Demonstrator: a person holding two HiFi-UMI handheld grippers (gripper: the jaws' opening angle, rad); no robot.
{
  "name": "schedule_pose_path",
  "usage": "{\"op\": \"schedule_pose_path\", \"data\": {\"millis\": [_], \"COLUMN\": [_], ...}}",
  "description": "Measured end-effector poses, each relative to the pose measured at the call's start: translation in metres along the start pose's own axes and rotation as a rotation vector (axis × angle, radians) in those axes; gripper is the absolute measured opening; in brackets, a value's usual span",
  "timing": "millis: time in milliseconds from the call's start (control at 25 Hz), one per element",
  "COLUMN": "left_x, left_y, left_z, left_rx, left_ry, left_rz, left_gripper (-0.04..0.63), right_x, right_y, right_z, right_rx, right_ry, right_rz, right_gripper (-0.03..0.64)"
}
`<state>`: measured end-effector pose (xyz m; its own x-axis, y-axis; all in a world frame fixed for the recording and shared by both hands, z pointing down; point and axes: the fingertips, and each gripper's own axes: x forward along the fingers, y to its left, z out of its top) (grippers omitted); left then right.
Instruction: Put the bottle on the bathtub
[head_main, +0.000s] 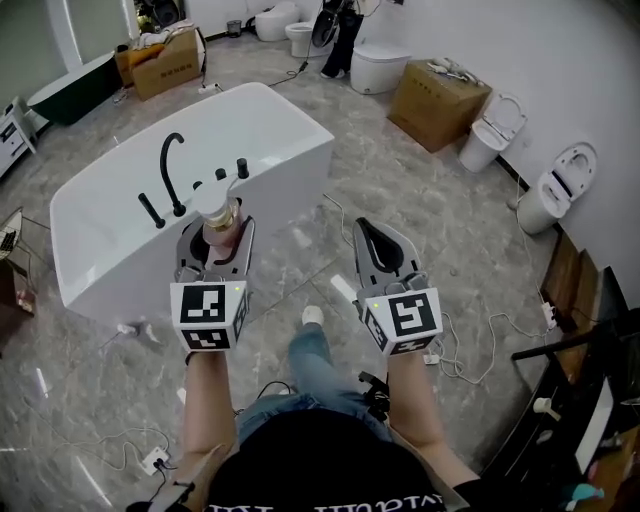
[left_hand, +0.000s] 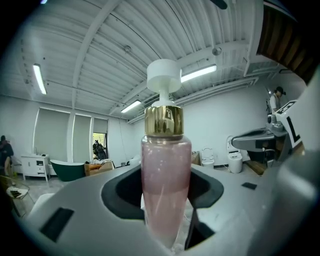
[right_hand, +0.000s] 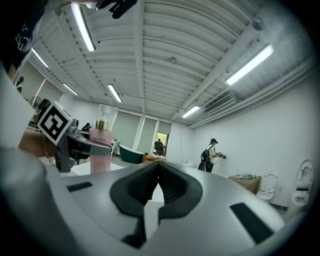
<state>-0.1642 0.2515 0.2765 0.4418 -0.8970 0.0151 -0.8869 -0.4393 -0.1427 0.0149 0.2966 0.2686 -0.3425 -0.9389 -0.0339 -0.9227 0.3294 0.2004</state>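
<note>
Now, left tool (head_main: 222, 238): jaws partway apart, clamped on the clear pink plastic bottle (left_hand: 166, 185) with gold collar and white pump, held upright.
bottle's place: at the near edge of the white freestanding bathtub (head_main: 110, 240), just right of the curved black tap (head_main: 172, 170); touching the rim or not, can't tell.
right tool (right_hand: 158, 172): jaws closed together, nothing between them, off the bathtub's right corner.

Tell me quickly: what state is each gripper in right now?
Left gripper: closed on the clear pink-liquid bottle with gold collar and white pump cap.
Right gripper: closed, jaws together, holding nothing.
</note>
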Motion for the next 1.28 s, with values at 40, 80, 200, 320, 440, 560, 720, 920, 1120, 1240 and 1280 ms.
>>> {"op": "schedule_pose_path", "data": {"millis": [40,80,200,320,440,560,720,920,1120,1240,1280], "left_x": [0.007,0.015,0.044,0.081,0.125,0.173,0.241,0.323,0.383,0.408,0.416], "left_y": [0.004,0.009,0.025,0.036,0.045,0.054,0.067,0.079,0.088,0.091,0.091], "left_z": [-0.002,-0.005,-0.01,-0.01,-0.009,-0.009,-0.017,-0.02,-0.022,-0.027,-0.029], "left_rx": [0.006,0.014,0.034,0.019,-0.012,-0.02,-0.028,-0.046,-0.046,-0.046,-0.049], "left_ry": [0.004,0.009,0.017,0.017,0.003,0.003,0.035,0.049,0.06,0.071,0.074], "left_rz": [0.003,0.007,0.02,0.025,0.037,0.049,0.056,0.068,0.08,0.076,0.073], "left_gripper": [0.218,0.218,0.218,0.218,0.218,0.218,0.218,0.218,0.218,0.218,0.218], "right_x": [0.01,0.022,0.059,0.097,0.136,0.178,0.235,0.303,0.354,0.374,0.38], "right_y": [-0.002,-0.003,-0.006,-0.022,-0.051,-0.082,-0.122,-0.175,-0.212,-0.223,-0.225], "right_z": [-0.003,-0.006,-0.015,-0.022,-0.027,-0.037,-0.052,-0.064,-0.072,-0.078,-0.081], "right_rx": [-0.004,-0.006,-0.005,-0.008,0.002,0.012,0.029,0.032,0.025,0.028,0.029], "right_ry": [0.0,0.0,0.002,0.006,0.007,0.016,0.033,0.044,0.043,0.045,0.05], "right_rz": [0.004,0.011,0.038,0.056,0.064,0.073,0.079,0.096,0.108,0.11,0.115], "right_gripper": [0.014,0.014,0.014,0.014,0.014,0.015,0.014,0.015,0.015,0.014,0.014]}}
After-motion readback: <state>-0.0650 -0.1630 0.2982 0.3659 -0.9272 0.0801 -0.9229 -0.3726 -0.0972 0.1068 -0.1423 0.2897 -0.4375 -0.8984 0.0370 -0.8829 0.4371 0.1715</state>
